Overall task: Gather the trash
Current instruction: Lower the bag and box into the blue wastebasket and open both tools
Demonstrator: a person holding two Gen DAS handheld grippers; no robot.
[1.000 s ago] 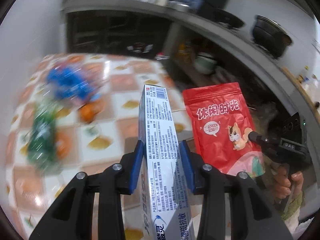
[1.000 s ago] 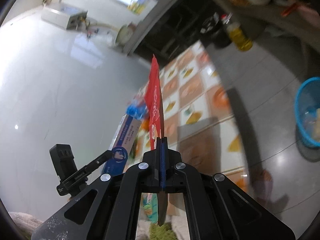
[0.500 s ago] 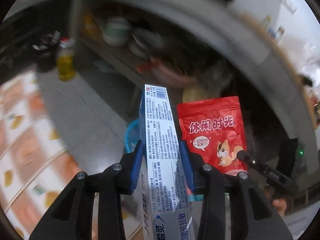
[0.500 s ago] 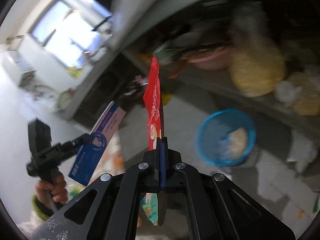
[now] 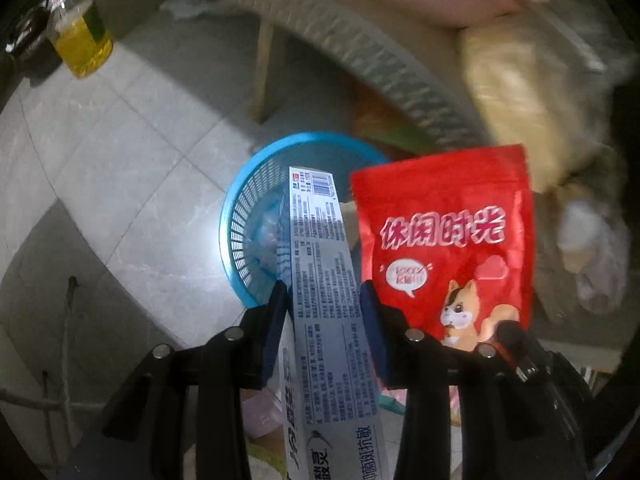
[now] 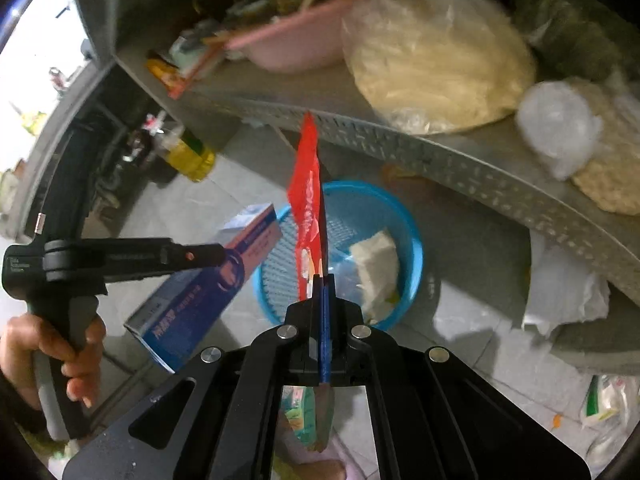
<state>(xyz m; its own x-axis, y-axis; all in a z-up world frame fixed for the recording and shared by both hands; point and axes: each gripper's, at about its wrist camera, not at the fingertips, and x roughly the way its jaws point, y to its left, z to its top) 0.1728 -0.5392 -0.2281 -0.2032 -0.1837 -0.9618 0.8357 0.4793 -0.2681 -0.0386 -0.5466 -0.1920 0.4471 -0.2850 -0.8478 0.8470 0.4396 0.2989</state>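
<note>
My left gripper (image 5: 323,294) is shut on a long toothpaste box (image 5: 326,280), white and blue with small print. The same box (image 6: 208,284) shows at the left of the right wrist view, held by the left gripper (image 6: 216,254) in a hand. A flat red snack pouch (image 6: 310,204) stands edge-on, clamped in my right gripper (image 6: 322,280); its cartoon squirrel face (image 5: 444,248) fills the right of the left wrist view. Both items hang over a blue plastic basket (image 5: 240,232) on the grey tiled floor. The basket (image 6: 408,232) holds a pale crumpled lump and clear plastic.
A metal shelf rim (image 6: 460,160) runs just behind the basket, bearing a pink basin (image 6: 296,40) and bags of pale noodles (image 6: 432,60). A bottle of yellow oil (image 5: 80,36) stands on the floor at the left. White paper and wrappers (image 6: 568,292) lie under the shelf.
Both grippers swung away from the patterned table and tipped downward, bringing the box and the pouch over the blue basket. Neither grip has altered.
</note>
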